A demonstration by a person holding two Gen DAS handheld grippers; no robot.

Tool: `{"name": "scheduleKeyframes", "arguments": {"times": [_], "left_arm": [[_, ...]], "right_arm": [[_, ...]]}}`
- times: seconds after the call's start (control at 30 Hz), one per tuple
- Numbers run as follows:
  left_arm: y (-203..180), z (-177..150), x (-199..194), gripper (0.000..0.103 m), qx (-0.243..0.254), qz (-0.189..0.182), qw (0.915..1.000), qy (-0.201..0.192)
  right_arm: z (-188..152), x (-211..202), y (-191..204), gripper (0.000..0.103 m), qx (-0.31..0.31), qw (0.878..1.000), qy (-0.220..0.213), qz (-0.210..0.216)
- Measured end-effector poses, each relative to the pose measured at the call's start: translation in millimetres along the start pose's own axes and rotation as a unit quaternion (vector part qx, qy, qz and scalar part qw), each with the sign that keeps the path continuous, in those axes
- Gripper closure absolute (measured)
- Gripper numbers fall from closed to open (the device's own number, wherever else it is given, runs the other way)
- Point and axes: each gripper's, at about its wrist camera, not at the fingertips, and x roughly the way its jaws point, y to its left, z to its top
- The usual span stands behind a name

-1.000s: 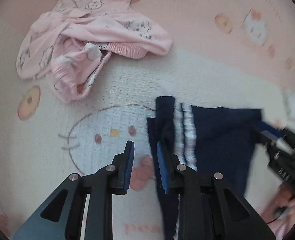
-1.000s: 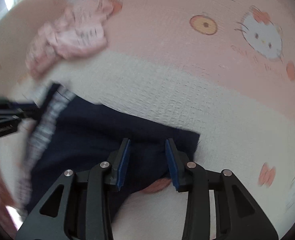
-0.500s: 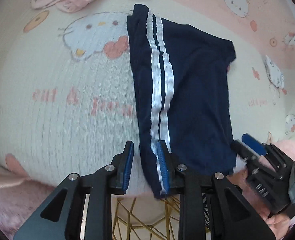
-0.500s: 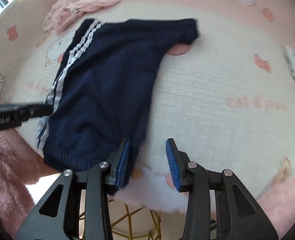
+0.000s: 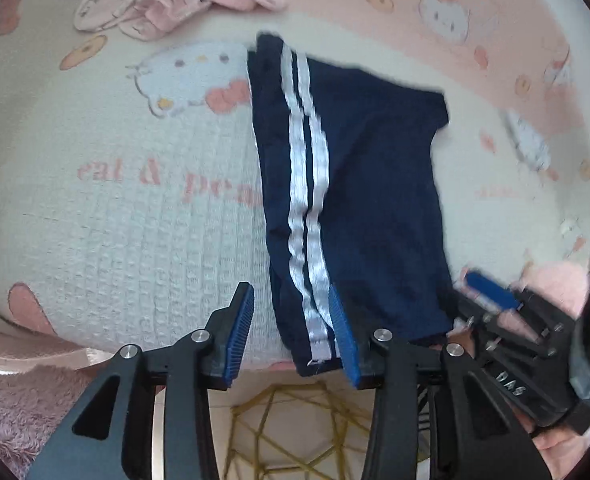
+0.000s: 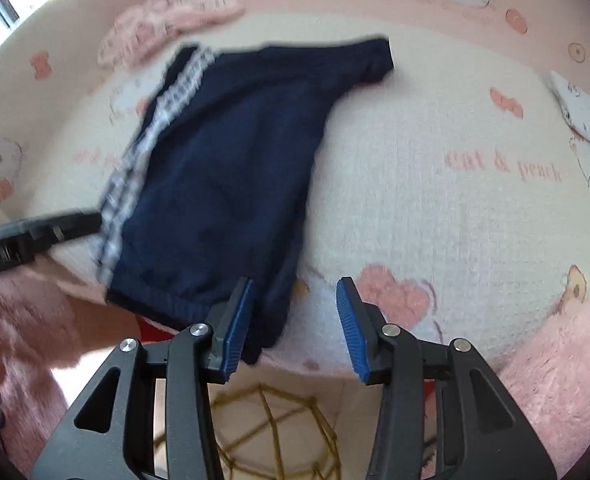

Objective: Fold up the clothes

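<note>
Navy shorts (image 5: 359, 184) lie flat on the blanket-covered bed (image 5: 135, 240), waistband at the near edge, laid out for folding. Left hand-held gripper (image 5: 291, 332) and right hand-held gripper (image 6: 293, 318) have just been opening: pads apart, cloth released.

I am looking over a blanket-covered table (image 5: 127, 248) that is lying mostly bare to the left of the navy shorts (image 5: 367, 184), so my left gripper (image 5: 293, 330) is finding open room there. The shorts are running from the near edge toward the far side, and a crumpled pink garment (image 5: 175, 4) is blocking the far left corner. To the right of the shorts the blanket is lying free for my right gripper (image 6: 293, 320), with only a small white printed cloth (image 6: 583, 112) sitting near the far right edge.
</note>
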Motion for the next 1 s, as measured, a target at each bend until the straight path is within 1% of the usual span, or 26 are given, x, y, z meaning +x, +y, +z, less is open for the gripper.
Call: {"name": "scheduleKeyframes", "arguments": {"times": [0.03, 0.07, 0.17, 0.23, 0.27, 0.3, 0.43, 0.47, 0.5, 0.53, 0.57, 0.63, 0.67, 0.7, 0.73, 0.77, 0.83, 0.9, 0.97, 1.0], "left_arm": [[0, -1, 10, 0.062, 0.004, 0.017, 0.9997, 0.016], [3, -4, 16, 0.059, -0.001, 0.024, 0.9993, 0.028], [16, -7, 8, 0.058, -0.029, -0.017, 0.9993, 0.015], [22, -6, 2, 0.058, -0.041, -0.043, 0.9982, 0.000], [25, -6, 0, 0.058, -0.048, -0.054, 0.9974, -0.007], [28, -5, 0, 0.058, -0.054, -0.056, 0.9969, -0.012], [17, 33, 7, 0.058, -0.044, 0.002, 0.9990, -0.010], [16, 43, 1, 0.058, -0.032, 0.019, 0.9990, -0.025], [19, 59, -3, 0.058, -0.025, 0.025, 0.9986, -0.040], [21, 74, -6, 0.058, -0.018, 0.028, 0.9980, -0.053], [21, 83, -3, 0.058, -0.011, 0.022, 0.9981, -0.057], [19, 100, 1, 0.058, 0.003, 0.011, 0.9979, -0.065], [3, 108, -2, 0.058, 0.016, 0.012, 0.9977, -0.065], [-7, 116, 12, 0.058, 0.037, 0.017, 0.9968, -0.068], [-20, 105, 5, 0.058, 0.052, 0.018, 0.9960, -0.070], [-28, 113, 11, 0.058, 0.068, 0.012, 0.9954, -0.067], [-39, 120, 9, 0.058, 0.086, 0.002, 0.9943, -0.063], [-54, 132, 26, 0.058, 0.110, 0.023, 0.9918, -0.061], [-55, 138, 39, 0.058, 0.127, 0.063, 0.9886, -0.052], [-53, 140, 44, 0.058, 0.132, 0.082, 0.9866, -0.048]], "right_arm": [[2, 1, 2, 0.058, -0.004, 1.000, -0.002, 0.002], [1, 6, 3, 0.058, -0.011, 1.000, 0.004, -0.001], [-12, 16, 1, 0.057, -0.024, 0.999, 0.024, -0.023], [-13, 10, -3, 0.057, -0.013, 0.999, 0.035, -0.024], [-13, 4, -6, 0.057, -0.007, 0.999, 0.033, -0.025], [-14, -2, -8, 0.057, -0.005, 0.999, 0.025, -0.026], [-15, -7, -19, 0.057, 0.015, 1.000, 0.014, -0.018], [-12, -7, -22, 0.057, 0.019, 1.000, 0.011, -0.018], [-9, -8, -26, 0.057, 0.022, 1.000, 0.005, -0.021], [-4, -11, -31, 0.057, 0.030, 0.999, -0.005, -0.023], [2, -13, -35, 0.057, 0.038, 0.999, -0.014, -0.020], [18, -15, -39, 0.057, 0.060, 0.998, -0.028, 0.003], [26, -13, -39, 0.057, 0.067, 0.997, -0.033, 0.014], [39, -8, -36, 0.057, 0.061, 0.997, -0.034, 0.020], [54, -2, -31, 0.057, 0.048, 0.998, -0.036, 0.021], [68, 9, -23, 0.057, 0.031, 0.999, -0.035, 0.016], [96, 30, -6, 0.057, -0.003, 0.999, -0.035, 0.007], [116, 51, 3, 0.057, -0.032, 0.999, -0.026, 0.002], [132, 71, 10, 0.057, -0.056, 0.998, -0.010, -0.004], [133, 78, 12, 0.056, -0.072, 0.997, -0.007, -0.008]]}}
